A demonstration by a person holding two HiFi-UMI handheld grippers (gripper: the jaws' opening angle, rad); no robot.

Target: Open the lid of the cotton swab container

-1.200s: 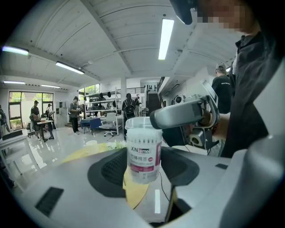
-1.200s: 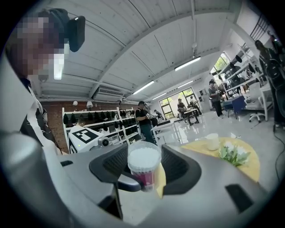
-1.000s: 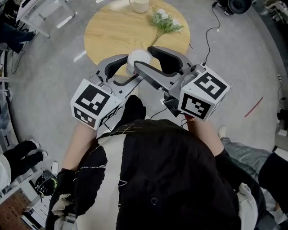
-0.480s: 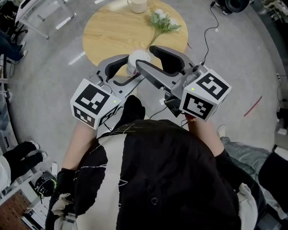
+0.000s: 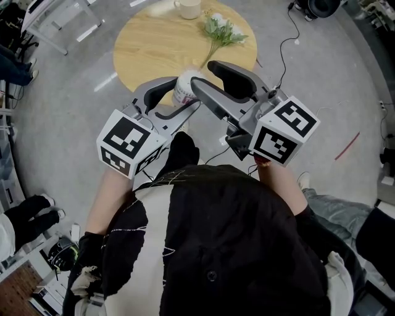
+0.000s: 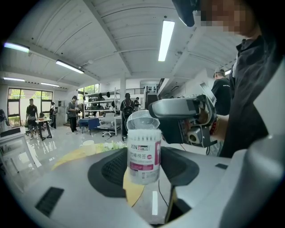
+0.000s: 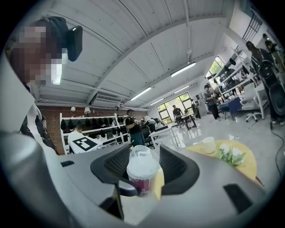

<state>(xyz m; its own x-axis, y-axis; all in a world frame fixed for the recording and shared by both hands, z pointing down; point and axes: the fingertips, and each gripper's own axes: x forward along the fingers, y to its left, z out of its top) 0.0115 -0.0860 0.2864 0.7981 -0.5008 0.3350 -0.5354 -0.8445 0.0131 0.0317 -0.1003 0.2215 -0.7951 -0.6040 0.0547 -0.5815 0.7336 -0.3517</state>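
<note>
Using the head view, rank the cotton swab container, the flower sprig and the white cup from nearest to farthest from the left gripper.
1. cotton swab container, held between the jaws of the left gripper.
2. flower sprig, on the right part of the wooden table.
3. white cup, at the table's far edge.

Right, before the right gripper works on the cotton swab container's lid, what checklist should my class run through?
1. Cotton swab container clamped upright in the left gripper: ok.
2. Container held off the table: ok.
3. Lid between the right gripper jaws: ok.
4. Right gripper clamped on the lid: not ok; its jaws have just been closing, but a gap shows beside the lid.
5. Lid seated or already loose: cannot tell.
</note>
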